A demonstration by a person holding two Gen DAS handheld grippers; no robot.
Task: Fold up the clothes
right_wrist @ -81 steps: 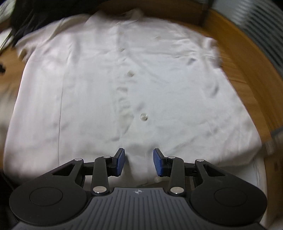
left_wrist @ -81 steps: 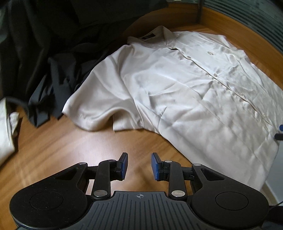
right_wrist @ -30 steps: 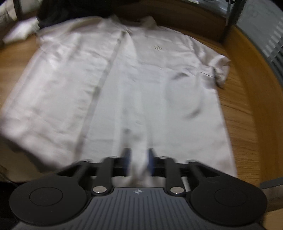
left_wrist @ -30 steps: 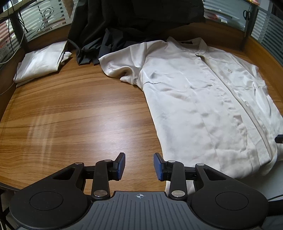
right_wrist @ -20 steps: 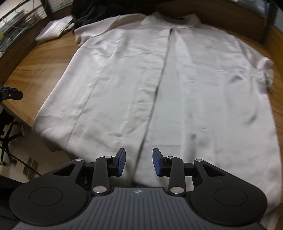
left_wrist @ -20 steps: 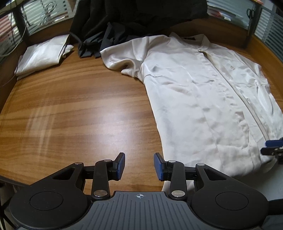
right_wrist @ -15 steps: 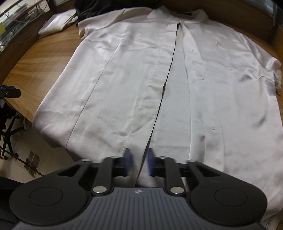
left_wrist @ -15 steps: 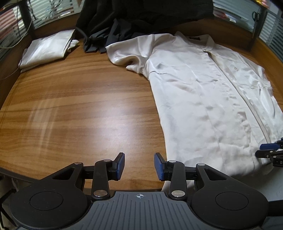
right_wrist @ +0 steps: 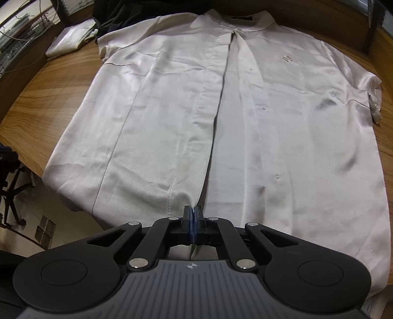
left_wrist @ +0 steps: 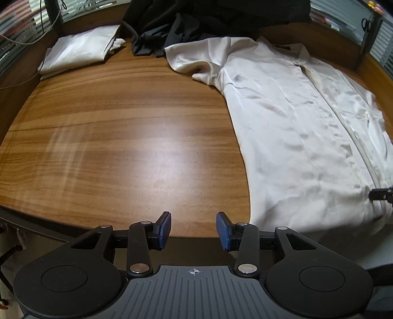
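The shirt (right_wrist: 245, 110) lies flat, unfolded. The right gripper (right_wrist: 193, 216) pinches its hem; the left gripper (left_wrist: 193, 227) is opening, empty. Folding remains.

Dim indoor light, glare on table (left_wrist: 152, 157), fisheye-bent edges, slight softness

Left of the cream shirt (left_wrist: 302, 137) the table (left_wrist: 118, 147) is bare wood out to its near edge, open for passage. At the far side a folded pale cloth (left_wrist: 78, 52) and a heap of dark garments (left_wrist: 196, 22) crowd the shirt's sleeve and collar.
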